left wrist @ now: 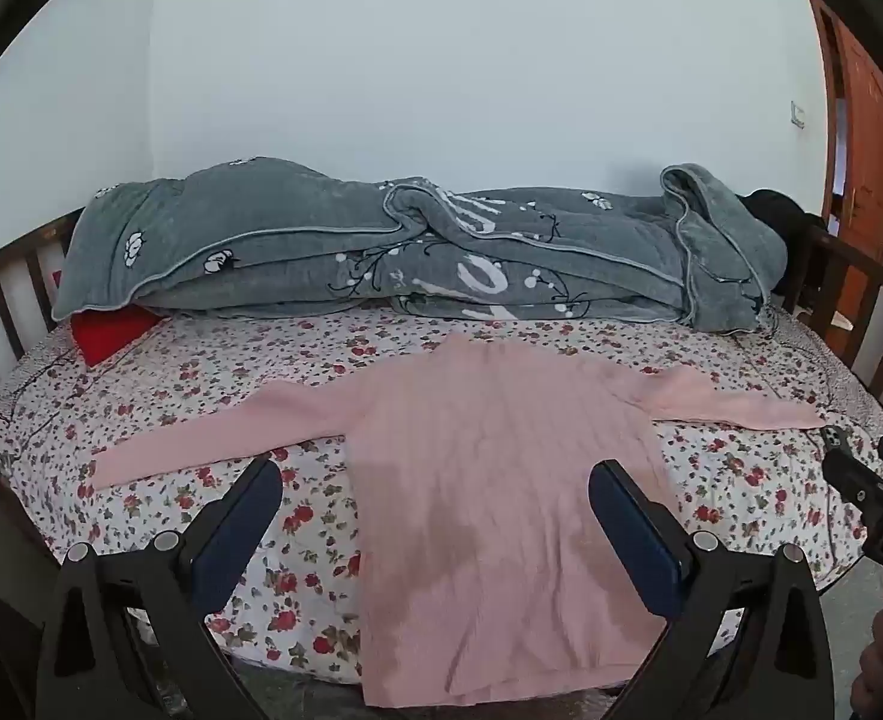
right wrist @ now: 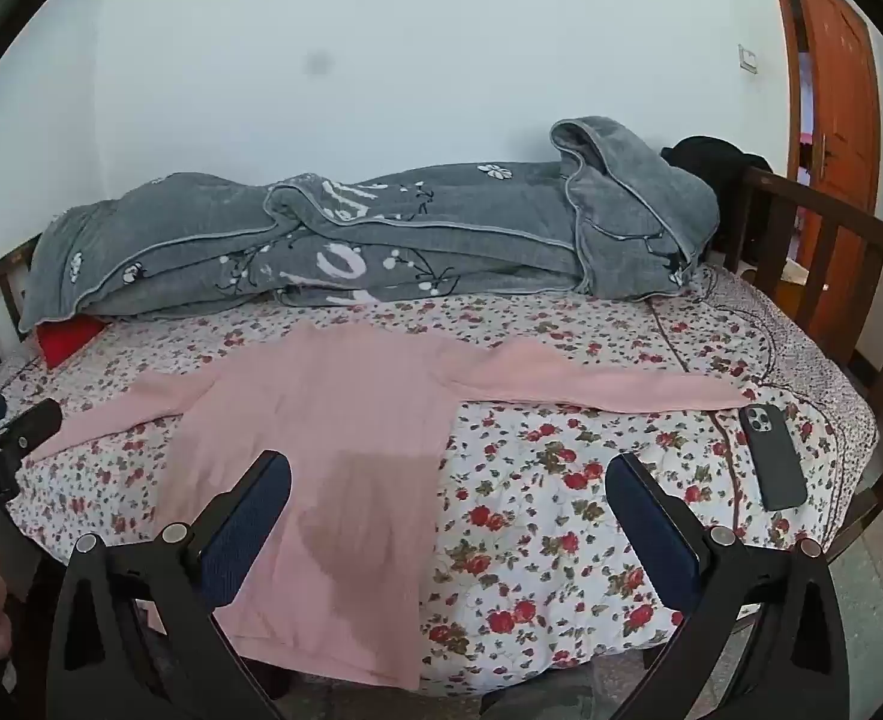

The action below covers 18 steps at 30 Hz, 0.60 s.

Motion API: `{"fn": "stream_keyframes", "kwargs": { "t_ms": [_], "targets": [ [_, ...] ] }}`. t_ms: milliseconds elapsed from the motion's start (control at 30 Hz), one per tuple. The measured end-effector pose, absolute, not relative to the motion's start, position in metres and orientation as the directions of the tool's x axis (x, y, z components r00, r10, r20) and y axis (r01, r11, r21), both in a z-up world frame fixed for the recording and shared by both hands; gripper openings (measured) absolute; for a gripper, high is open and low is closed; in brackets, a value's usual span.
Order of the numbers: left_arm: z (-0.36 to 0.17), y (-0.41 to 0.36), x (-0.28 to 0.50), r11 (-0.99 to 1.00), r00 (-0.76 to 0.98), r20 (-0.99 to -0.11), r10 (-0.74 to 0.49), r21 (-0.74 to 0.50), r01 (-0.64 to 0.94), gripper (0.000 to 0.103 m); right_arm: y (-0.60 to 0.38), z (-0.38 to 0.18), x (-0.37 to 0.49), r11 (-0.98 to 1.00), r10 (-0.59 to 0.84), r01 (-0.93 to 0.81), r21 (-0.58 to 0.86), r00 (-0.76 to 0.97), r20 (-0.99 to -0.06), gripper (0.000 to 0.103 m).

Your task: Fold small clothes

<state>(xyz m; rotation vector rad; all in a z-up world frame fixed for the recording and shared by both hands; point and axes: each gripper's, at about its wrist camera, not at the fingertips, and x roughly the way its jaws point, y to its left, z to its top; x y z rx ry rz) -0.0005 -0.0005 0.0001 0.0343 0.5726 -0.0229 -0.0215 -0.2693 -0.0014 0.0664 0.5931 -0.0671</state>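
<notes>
Two grippers are hovering over the near edge of the bed, and I am seeing both with fingers spread wide and nothing between them. My left gripper (left wrist: 435, 510) is hanging above the lower body of the pink sweater (left wrist: 489, 480), its blue pads (left wrist: 627, 522) standing on either side of the garment's width without touching it. My right gripper (right wrist: 450, 504) is sitting further right, one finger over the sweater's right side and the other over bare floral bedsheet (right wrist: 561, 480).

I am looking at a long-sleeved, finely ribbed knit, pale pink, lying flat and face up on the sheet. Its hem is hanging just past the near mattress edge, and its collar is pointing toward the far side. Both sleeves are stretching straight out to the sides, the left sleeve (left wrist: 201, 438) angling slightly toward me and the right sleeve (right wrist: 609, 387) running level. A darker shadow is falling across the lower middle of the body.

Just beyond the right cuff, a dark smartphone (right wrist: 772, 456) is lying face down. A grey blanket (left wrist: 381, 246) is bunching along the far side by the wall, with a red cushion (left wrist: 111, 330) peeking from under its left end.
</notes>
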Motion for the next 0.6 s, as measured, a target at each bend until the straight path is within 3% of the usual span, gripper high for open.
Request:
{"fn": "stream_keyframes", "kwargs": {
  "t_ms": [600],
  "targets": [
    [0.012, 0.006, -0.01, 1.0, 0.856, -0.516, -0.019, -0.018, 0.012, 0.103, -0.264, 0.011, -0.029, 0.994, -0.037, 0.087, 0.063, 0.832, -0.553, 0.103]
  ]
}}
